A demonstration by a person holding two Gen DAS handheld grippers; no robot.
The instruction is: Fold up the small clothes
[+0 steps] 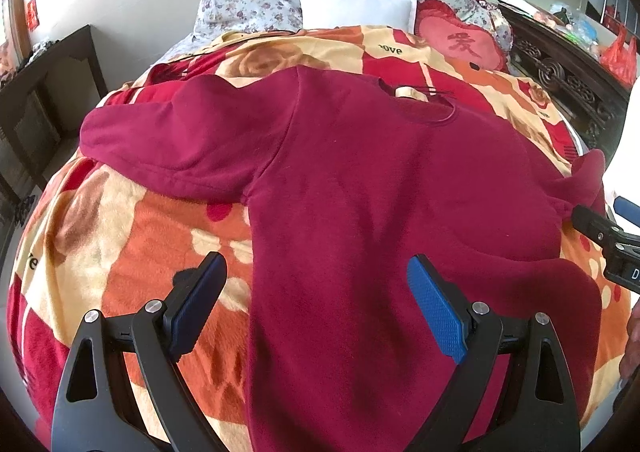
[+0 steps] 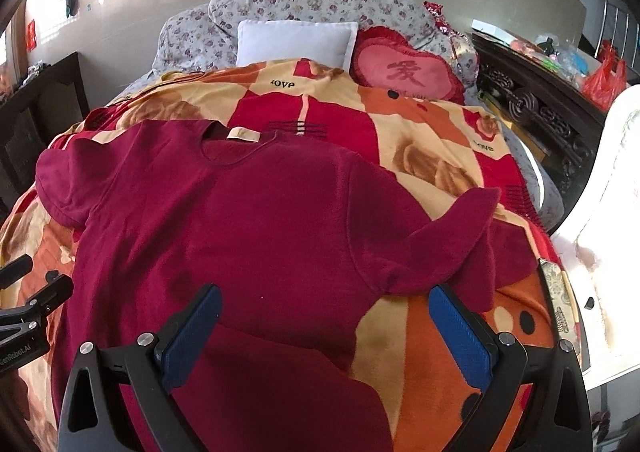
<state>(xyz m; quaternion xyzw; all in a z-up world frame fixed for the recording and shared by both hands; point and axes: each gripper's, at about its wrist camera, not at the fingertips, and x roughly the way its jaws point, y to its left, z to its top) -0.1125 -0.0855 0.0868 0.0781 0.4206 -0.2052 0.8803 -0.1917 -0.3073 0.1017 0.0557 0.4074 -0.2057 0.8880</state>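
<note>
Sweater (image 1: 360,179) hem cut off | right gripper (image 2: 324,336) spread, empty

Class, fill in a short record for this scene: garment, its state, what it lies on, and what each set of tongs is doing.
garment: dark red sweater, neckline toward the pillows
state: spread flat, unfolded; right sleeve rumpled
surface: floral blanket on a bed
behind: white pillow, heart cushion
left tongs: open, holding nothing
right tongs: open, holding nothing
</note>
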